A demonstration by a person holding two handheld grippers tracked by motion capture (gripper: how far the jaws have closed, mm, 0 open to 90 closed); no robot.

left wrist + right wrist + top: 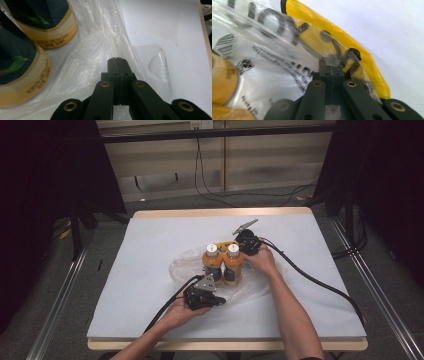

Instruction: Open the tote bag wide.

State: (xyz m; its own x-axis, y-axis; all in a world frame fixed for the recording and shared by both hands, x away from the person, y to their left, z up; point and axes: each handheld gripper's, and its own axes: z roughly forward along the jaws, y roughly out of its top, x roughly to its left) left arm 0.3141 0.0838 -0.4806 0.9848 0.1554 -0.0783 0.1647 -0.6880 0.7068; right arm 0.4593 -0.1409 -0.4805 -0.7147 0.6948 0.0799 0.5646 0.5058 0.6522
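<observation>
Two orange milk-tea bottles (212, 262) (233, 263) with white caps stand upright side by side inside a clear plastic bag (180, 267) at the table's middle. My left gripper (221, 301) lies at the bag's near side, shut on the clear film (95, 50); both bottles (47, 22) (20, 72) rise at its left. My right gripper (238, 245) is at the bag's far right, beside the right bottle's cap. Its jaws (331, 63) are shut on the printed bag edge with a yellow band (342, 37). An orange bottle (222, 82) shows blurred through the film.
The white table top (150, 235) has a wooden rim (220, 212). Black cables (320, 282) trail from both grippers across the table. Dark curtains and stands flank the table, with floor cables behind it.
</observation>
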